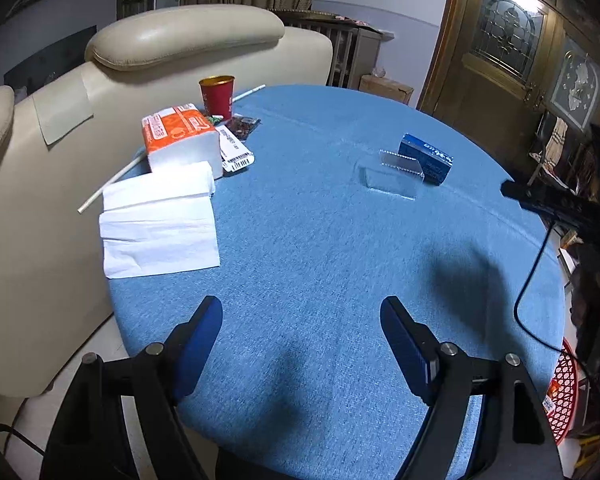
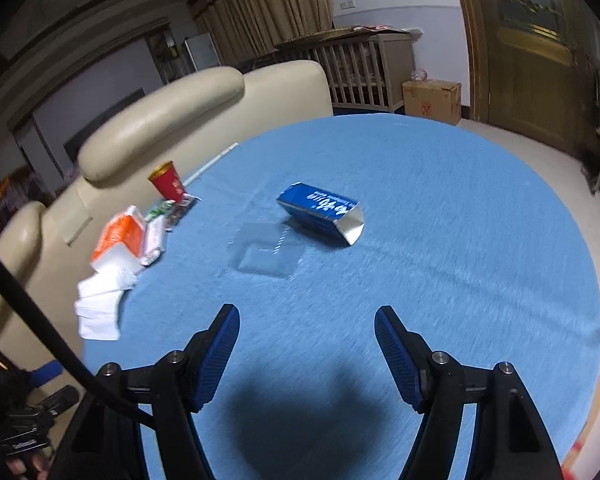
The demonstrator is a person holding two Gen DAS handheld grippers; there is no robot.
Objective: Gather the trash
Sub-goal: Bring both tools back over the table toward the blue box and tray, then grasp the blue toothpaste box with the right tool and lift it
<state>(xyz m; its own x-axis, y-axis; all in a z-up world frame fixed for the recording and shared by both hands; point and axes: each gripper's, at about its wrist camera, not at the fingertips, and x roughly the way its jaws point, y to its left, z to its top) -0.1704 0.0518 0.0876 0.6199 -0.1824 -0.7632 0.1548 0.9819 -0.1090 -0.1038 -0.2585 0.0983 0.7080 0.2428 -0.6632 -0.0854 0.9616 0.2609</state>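
Note:
On the round blue table (image 1: 320, 260) lie a blue carton (image 1: 426, 158), a clear plastic tray (image 1: 394, 174), white tissues (image 1: 160, 220), an orange tissue pack (image 1: 180, 136), a red paper cup (image 1: 217, 94), small wrappers (image 1: 240, 126) and a white straw (image 1: 108, 186). My left gripper (image 1: 302, 314) is open and empty over the near table edge. My right gripper (image 2: 307, 322) is open and empty, well short of the blue carton (image 2: 320, 214) and clear tray (image 2: 266, 254). The cup (image 2: 167, 184), tissue pack (image 2: 120, 236) and tissues (image 2: 100, 306) lie at left.
A cream leather sofa (image 1: 60, 128) borders the table's left side. A red basket (image 1: 564, 392) sits low at the right, beside a black cable (image 1: 530, 276). A cardboard box (image 2: 432, 100) and a wooden crib (image 2: 360, 68) stand beyond the table, near a wooden door (image 1: 500, 48).

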